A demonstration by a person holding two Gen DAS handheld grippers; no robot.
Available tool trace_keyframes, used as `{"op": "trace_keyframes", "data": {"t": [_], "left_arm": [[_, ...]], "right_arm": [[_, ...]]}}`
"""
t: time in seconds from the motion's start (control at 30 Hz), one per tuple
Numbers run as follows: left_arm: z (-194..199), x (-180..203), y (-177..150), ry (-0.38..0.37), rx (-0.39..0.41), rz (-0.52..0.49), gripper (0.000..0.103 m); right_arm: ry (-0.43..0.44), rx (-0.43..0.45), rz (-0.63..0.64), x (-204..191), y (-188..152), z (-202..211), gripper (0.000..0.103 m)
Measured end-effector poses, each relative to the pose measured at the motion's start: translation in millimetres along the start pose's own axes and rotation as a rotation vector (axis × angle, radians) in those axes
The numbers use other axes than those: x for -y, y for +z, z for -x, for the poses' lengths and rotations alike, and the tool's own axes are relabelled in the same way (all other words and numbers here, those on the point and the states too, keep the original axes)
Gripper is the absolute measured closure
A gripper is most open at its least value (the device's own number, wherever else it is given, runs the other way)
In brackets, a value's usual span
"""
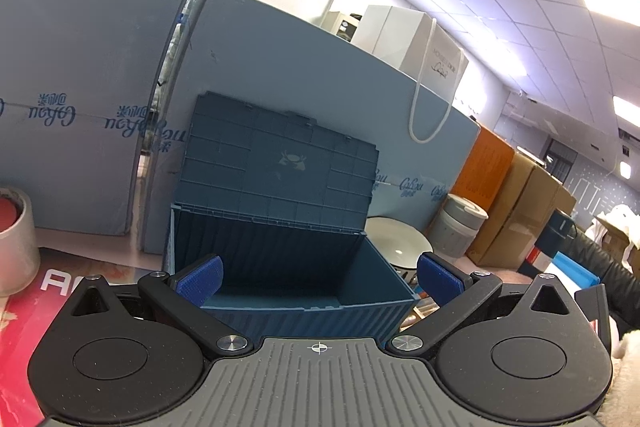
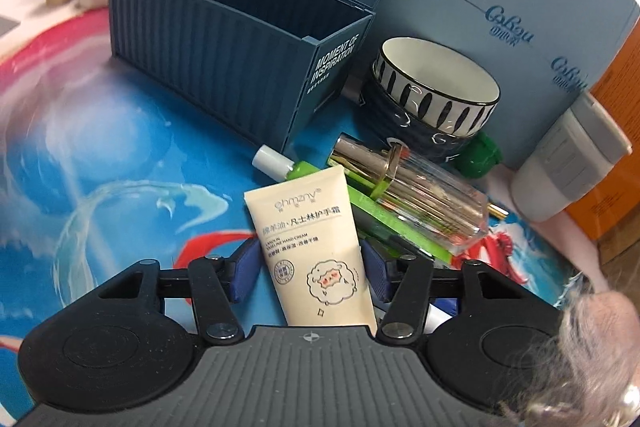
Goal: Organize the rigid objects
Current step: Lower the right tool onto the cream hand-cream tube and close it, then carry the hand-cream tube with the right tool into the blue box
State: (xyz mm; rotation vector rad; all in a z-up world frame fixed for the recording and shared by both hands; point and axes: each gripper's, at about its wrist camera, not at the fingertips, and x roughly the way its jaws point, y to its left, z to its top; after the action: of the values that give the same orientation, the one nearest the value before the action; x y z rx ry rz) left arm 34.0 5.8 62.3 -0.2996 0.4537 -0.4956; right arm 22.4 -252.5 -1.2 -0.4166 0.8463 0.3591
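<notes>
The right gripper (image 2: 308, 275) pinched a cream hand-cream tube (image 2: 310, 243) above the colourful mat (image 2: 120, 167), beside a clutter of bottles (image 2: 416, 195) and a striped bowl (image 2: 436, 87). The left gripper (image 1: 318, 279) stood spread and empty before the open blue container box (image 1: 288, 267).

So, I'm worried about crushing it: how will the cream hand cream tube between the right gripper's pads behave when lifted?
The hand cream tube looks like soft plastic, so it will probably dent under the right gripper. Its smooth, glossy skin may slip. It is flat-bodied, so it is unlikely to roll, and it is probably light.
</notes>
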Motion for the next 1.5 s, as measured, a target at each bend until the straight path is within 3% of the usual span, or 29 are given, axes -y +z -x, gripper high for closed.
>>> {"op": "trace_keyframes", "data": {"t": [0.13, 0.37, 0.77, 0.87, 0.93, 1.17, 1.33, 1.5], "left_arm": [[2, -3, 2, -0.002, 0.009, 0.013, 0.000], [0, -10, 5, 0.005, 0.007, 0.033, 0.000], [-5, -36, 12, 0.045, -0.004, 0.103, 0.000], [-6, -45, 13, 0.049, -0.010, 0.130, 0.000], [-7, -52, 14, 0.053, -0.014, 0.154, 0.000], [-12, -70, 14, 0.056, -0.036, 0.213, 0.000], [-16, -83, 14, 0.053, -0.060, 0.258, 0.000], [-16, -90, 14, 0.048, -0.060, 0.287, 0.000]], "right_arm": [[-0.006, 0.017, -0.019, -3, 0, 0, 0.053], [-0.092, 0.104, -0.076, -16, -10, 14, 0.056], [-0.215, 0.317, -0.482, -22, -37, 56, 0.059], [-0.200, 0.373, -0.577, -17, -38, 67, 0.065], [-0.201, 0.404, -0.625, -14, -36, 74, 0.081], [-0.144, 0.445, -0.746, -8, -26, 79, 0.083], [-0.134, 0.516, -0.760, -13, -6, 96, 0.083], [-0.033, 0.601, -0.851, -4, 22, 102, 0.083]]}}
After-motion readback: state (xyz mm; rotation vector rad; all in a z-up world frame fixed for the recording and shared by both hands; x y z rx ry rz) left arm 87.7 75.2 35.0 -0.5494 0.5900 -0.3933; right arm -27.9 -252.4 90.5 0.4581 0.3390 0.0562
